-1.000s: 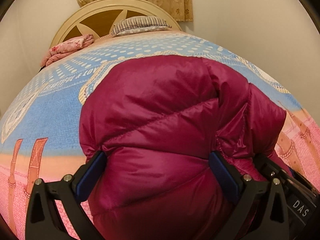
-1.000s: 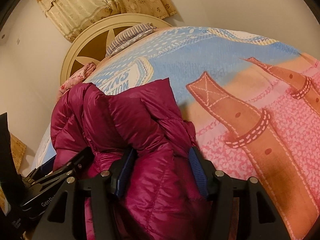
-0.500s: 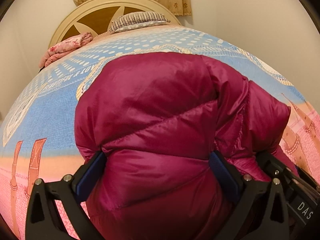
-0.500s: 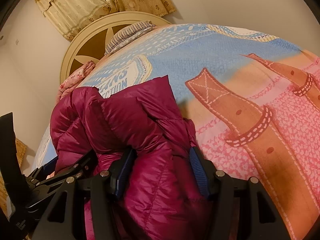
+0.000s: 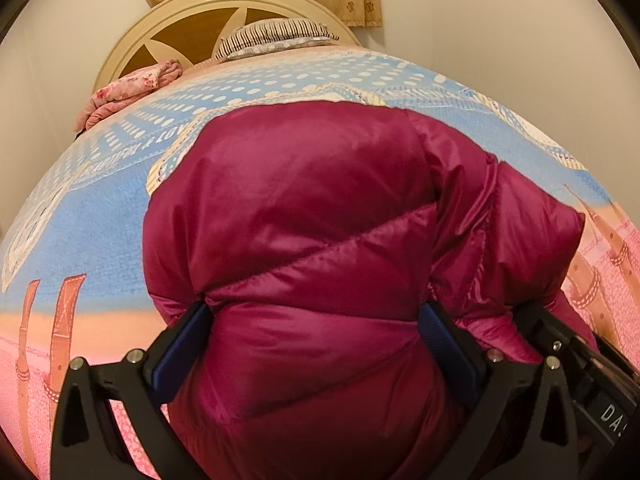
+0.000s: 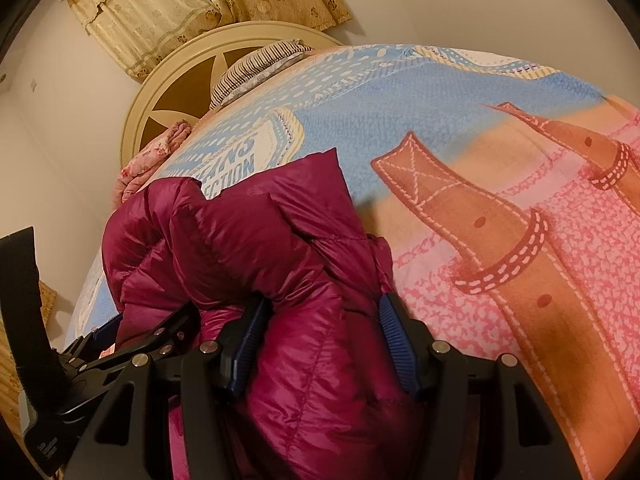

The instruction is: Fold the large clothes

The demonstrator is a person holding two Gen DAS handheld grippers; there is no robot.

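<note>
**Both sets of jaws are pinching a puffy magenta down jacket over the bed, and the bulk is working against the fold.**

The bed (image 5: 80,216) is carrying the down jacket (image 5: 304,216), which is bunching near its foot on the blue and pink bedspread (image 6: 460,128); slick, springy padding is likely bulging out of either grip, so a layer may be slipping free and the fold puffing open. The left gripper (image 5: 316,320) is standing with its jaws wide but pressing into a thick roll of jacket, and the right gripper (image 6: 320,320) is clamping a narrower fold, each biting only outer layers as far as I can judge. The jacket's near edge, sleeves and zip are lying hidden under its own bulk, the hands are sitting out of frame, and the pillow (image 5: 276,34) is showing only partly.
</note>
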